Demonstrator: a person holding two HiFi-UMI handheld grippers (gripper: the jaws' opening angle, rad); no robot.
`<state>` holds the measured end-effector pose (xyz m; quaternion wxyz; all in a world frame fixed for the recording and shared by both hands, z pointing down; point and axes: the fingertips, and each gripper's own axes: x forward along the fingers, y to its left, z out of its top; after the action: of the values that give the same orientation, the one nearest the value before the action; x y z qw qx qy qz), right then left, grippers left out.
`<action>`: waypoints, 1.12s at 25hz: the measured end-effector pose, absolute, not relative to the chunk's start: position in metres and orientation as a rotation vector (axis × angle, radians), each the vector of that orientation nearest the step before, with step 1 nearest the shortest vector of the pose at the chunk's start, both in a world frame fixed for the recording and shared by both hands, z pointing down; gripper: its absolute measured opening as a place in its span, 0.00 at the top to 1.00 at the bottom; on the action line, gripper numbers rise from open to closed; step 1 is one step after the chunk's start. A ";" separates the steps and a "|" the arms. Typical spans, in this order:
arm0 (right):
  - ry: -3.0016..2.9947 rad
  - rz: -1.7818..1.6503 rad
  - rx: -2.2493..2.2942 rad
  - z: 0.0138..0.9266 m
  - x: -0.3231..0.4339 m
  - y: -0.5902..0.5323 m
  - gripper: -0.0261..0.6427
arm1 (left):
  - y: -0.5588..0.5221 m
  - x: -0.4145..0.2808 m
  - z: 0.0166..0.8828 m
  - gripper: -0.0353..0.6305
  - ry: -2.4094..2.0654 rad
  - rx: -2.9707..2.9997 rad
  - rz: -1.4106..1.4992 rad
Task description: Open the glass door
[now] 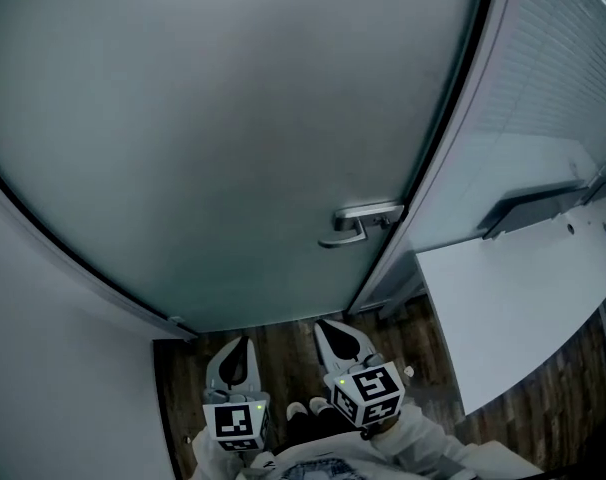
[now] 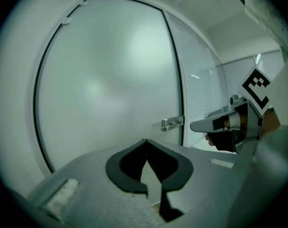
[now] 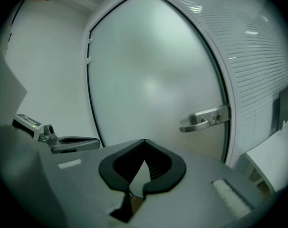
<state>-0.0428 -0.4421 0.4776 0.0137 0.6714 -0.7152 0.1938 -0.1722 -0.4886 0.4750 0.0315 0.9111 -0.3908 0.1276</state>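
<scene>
A large frosted glass door (image 1: 223, 138) in a dark frame stands shut in front of me. Its silver lever handle (image 1: 361, 223) sits at the door's right edge; it also shows as the handle (image 2: 171, 123) in the left gripper view and the handle (image 3: 203, 119) in the right gripper view. My left gripper (image 1: 241, 351) and right gripper (image 1: 333, 330) are held low and side by side, well short of the door. Both point toward it with jaws shut and nothing between them. Each rides in the other's view: the right gripper (image 2: 215, 123), the left gripper (image 3: 77, 142).
Right of the door runs a glass partition with horizontal blinds (image 1: 553, 78). A white desk top (image 1: 513, 298) juts out below it at the right. A white wall (image 1: 43, 368) is at the left. Dark wood floor (image 1: 283, 353) lies under the grippers.
</scene>
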 end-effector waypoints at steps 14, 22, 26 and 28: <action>-2.383 1.240 2.413 0.470 0.009 -0.459 0.73 | -0.491 -0.163 0.457 0.94 -1.038 2.872 0.380; -2.398 1.716 2.575 0.502 0.058 -0.493 0.64 | -0.502 -0.170 0.461 0.94 -1.119 2.868 0.422; -2.387 1.963 2.611 0.520 0.075 -0.505 0.61 | -0.508 -0.167 0.460 0.94 -1.148 2.868 0.426; -2.372 2.095 2.622 0.534 0.084 -0.513 0.60 | -0.511 -0.162 0.463 0.94 -1.155 2.886 0.411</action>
<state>0.0835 -0.5126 0.5337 -0.4653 0.5647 -0.5109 0.4512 -0.1620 -0.5107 0.4625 0.0031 0.9204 -0.3683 0.1311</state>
